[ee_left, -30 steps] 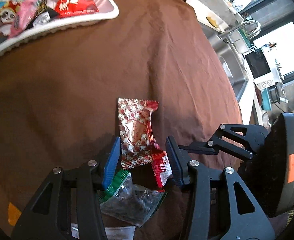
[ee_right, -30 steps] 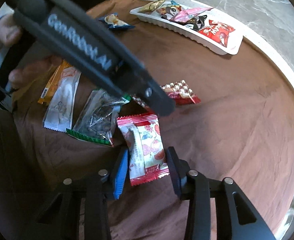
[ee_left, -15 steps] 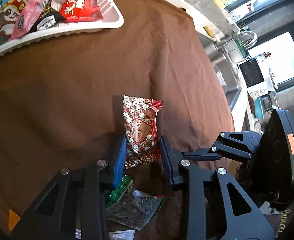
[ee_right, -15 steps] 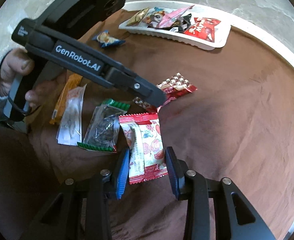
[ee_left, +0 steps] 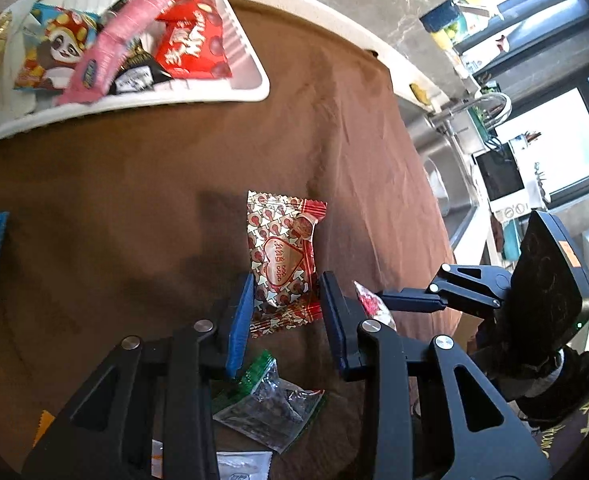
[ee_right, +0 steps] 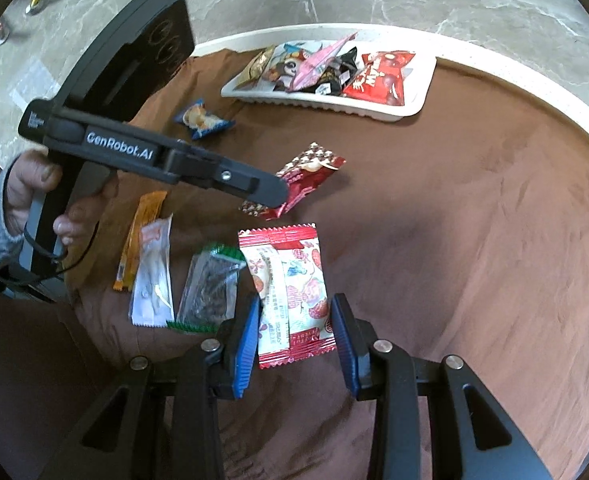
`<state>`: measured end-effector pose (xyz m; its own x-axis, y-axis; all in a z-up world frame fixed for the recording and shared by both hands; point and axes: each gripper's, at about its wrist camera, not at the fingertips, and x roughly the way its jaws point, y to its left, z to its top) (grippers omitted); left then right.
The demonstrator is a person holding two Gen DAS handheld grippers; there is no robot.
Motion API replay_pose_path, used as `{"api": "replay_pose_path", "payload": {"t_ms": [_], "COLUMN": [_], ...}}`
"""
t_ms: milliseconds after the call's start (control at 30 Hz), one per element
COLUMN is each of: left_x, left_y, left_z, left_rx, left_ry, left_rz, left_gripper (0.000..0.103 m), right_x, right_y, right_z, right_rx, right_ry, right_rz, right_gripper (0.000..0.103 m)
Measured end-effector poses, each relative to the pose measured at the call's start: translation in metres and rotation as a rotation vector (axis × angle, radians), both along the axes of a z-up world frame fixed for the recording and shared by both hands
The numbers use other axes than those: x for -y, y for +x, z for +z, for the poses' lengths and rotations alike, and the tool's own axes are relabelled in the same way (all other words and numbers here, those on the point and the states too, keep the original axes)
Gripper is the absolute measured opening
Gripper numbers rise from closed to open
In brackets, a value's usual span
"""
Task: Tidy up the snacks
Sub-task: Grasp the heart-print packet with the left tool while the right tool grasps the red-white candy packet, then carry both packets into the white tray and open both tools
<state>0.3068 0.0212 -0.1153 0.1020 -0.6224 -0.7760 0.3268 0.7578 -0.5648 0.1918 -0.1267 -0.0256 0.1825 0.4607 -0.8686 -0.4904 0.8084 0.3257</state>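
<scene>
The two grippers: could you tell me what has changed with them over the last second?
The left gripper closed on the heart-print packet and raised it. The right gripper narrowed around the strawberry packet, not visibly gripping. The tray and other snacks stayed put.

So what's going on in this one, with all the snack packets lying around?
A person is sorting snacks on a brown cloth with two handheld claws. The left claw is shut on a red-and-white patterned packet, lifted off the cloth. The right claw has a strawberry-print packet between its fingers without visibly pinching it. A white tray already holds several snacks; others lie loose.
</scene>
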Motion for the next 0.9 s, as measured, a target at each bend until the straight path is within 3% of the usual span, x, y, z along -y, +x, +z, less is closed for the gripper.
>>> {"api": "replay_pose_path", "payload": {"t_ms": [533, 900], "left_x": [-0.066, -0.121], "left_y": [0.027, 0.073], "left_z": [0.036, 0.055], "left_rx": [0.060, 0.102], "left_ry": [-0.020, -0.010], "left_rz": [0.146, 0.262], "left_gripper": [0.031, 0.031], "right_x": [0.002, -0.011], "right_y": [0.058, 0.111], "right_z": [0.013, 0.014], "right_rx": [-0.011, -0.014], "right_ry": [0.094, 0.130], "right_rz": [-0.079, -0.109], "right_gripper": [0.038, 0.038]}}
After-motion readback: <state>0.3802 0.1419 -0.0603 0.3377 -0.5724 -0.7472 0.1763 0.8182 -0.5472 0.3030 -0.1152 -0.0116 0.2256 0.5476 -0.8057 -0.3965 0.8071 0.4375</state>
